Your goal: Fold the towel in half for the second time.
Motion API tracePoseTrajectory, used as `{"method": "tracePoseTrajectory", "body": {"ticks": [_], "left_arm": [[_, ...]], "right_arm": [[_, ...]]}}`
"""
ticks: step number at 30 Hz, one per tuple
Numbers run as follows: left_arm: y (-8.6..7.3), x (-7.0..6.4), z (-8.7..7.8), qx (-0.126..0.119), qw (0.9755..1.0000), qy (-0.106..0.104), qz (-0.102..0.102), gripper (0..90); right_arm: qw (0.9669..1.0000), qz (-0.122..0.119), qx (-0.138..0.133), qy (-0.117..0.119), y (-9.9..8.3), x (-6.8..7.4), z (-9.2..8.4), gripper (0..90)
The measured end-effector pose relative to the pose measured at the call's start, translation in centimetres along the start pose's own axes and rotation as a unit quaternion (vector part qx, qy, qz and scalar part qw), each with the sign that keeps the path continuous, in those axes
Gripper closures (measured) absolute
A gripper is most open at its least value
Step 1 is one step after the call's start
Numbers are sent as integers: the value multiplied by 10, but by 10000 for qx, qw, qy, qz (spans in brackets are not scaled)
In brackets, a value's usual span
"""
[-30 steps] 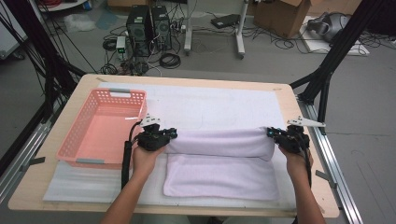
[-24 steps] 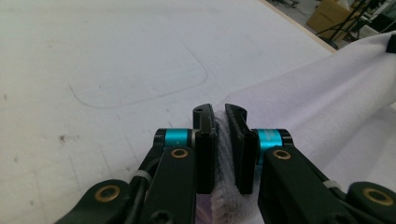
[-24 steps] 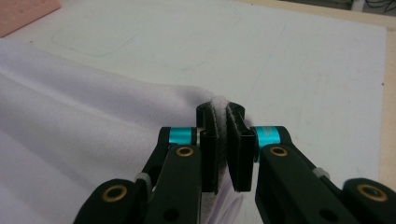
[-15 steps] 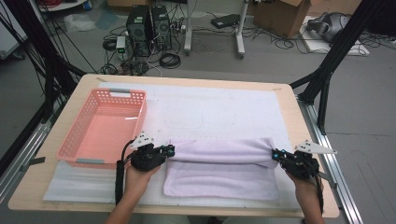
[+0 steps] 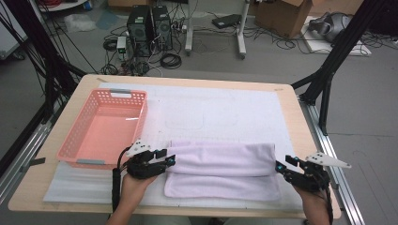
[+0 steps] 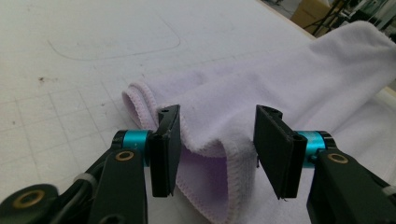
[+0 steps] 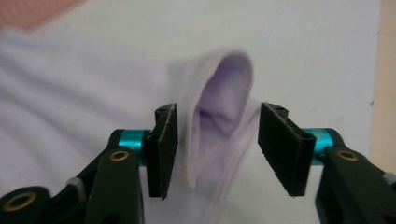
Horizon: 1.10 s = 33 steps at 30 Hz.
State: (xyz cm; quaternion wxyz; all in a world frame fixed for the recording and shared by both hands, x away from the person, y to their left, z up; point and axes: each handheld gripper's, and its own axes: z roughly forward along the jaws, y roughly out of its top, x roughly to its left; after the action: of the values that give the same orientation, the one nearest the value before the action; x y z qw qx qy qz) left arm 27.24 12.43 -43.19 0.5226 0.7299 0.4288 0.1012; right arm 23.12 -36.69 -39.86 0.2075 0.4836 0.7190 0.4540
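Towel (image 5: 223, 171) is laid folded just right of the basket (image 5: 105, 129). The left gripper (image 5: 166, 161) and right gripper (image 5: 280, 167) are set at its ends, jaws just opened, hems loose between them, nothing gripped.

Your pale lilac terry towel (image 5: 220, 171) lies folded lengthwise near the front edge of the table, its long side parallel to that edge. The upper fold sits as a plump roll over the flat lower layer, whose stitched hem sticks out in front.
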Motion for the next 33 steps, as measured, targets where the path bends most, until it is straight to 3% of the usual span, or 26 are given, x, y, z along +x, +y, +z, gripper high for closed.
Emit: {"method": "tracePoseTrajectory", "body": {"ticks": [3, 6, 8, 10, 11, 17, 24, 27, 28, 30, 33], "left_arm": [[-1, 1, 6, 140, 9999, 29, -18, 498], [-2, 1, 11, 228, 9997, 34, 25, 564], [-3, 0, 13, 294, 9995, 75, 89, 693], [-4, -3, 13, 328, 9993, 106, 169, 805], [-3, -4, 10, 327, 9992, 80, 217, 818], [-7, -8, -8, 247, 9994, -138, 192, 802], [-23, -19, -23, 458, 9980, -304, 324, 783], [-24, -20, -28, 404, 9982, -321, 300, 704], [-23, -19, -28, 403, 9981, -328, 319, 663], [-18, -18, -27, 379, 9982, -236, 397, 608], [-8, -13, -26, 209, 9989, -135, 386, 540]], "right_arm": [[9999, -41, -84, 76, 10, 4, 8, 467], [9996, -240, 146, 5, 15, 9, 29, 519], [9991, -288, 319, -5, 17, 7, 43, 649], [9980, -349, 524, 35, 16, 5, 50, 865], [9978, -400, 531, 46, 15, 5, 51, 868], [9963, -645, 559, 91, 4, 11, 23, 867], [9931, -817, 770, 346, -21, 20, -2, 867], [9913, -836, 914, 449, -29, 22, -10, 851], [9915, -816, 909, 452, -30, 23, -13, 800], [9948, -772, 612, 257, -29, 21, -20, 626], [9980, -619, 117, -37, -23, 13, -27, 531]]}}
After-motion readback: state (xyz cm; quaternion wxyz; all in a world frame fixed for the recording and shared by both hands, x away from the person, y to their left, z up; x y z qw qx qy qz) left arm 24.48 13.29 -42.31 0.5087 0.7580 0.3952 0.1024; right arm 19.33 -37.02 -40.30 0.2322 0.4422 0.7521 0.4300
